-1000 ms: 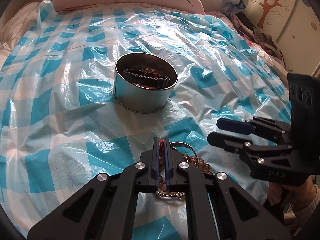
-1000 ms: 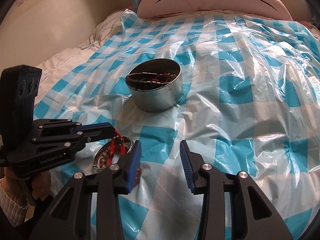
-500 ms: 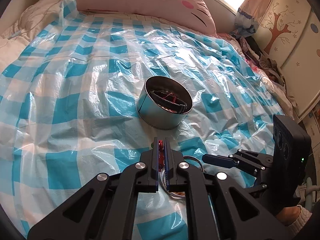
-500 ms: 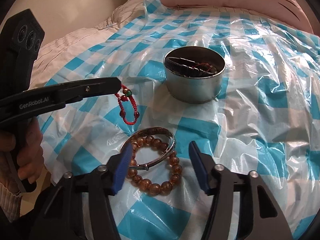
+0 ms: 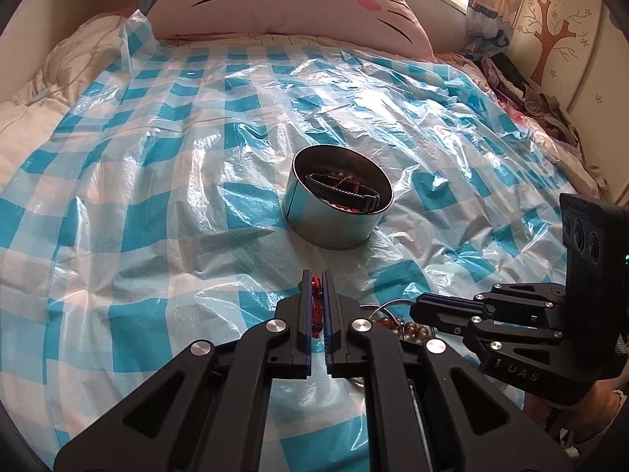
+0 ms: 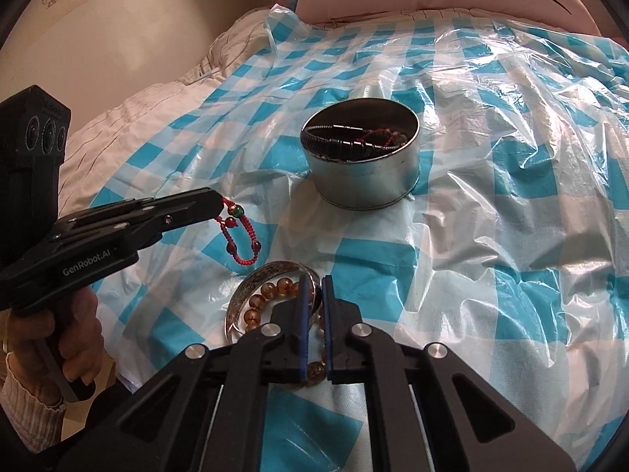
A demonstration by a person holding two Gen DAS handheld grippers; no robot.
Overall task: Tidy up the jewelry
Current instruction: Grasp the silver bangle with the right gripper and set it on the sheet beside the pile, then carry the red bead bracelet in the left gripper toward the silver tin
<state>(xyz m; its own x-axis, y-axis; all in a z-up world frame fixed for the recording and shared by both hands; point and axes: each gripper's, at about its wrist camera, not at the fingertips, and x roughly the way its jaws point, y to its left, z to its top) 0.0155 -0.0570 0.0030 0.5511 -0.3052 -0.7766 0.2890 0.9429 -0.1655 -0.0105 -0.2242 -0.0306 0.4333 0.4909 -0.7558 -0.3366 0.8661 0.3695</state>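
Nearest, the right tool is now pinching shut on the silver bangle, its jaws having closed from wide open a moment ago; the amber bead bracelet is lying inside that bangle on the bed's plastic sheet. Just left of it, the left tool is holding the red cord bracelet clamped and dangling, lifted clear of the sheet. Well ahead of both tools, the round tin is sitting with a black bracelet inside. Both pieces probably go there next.
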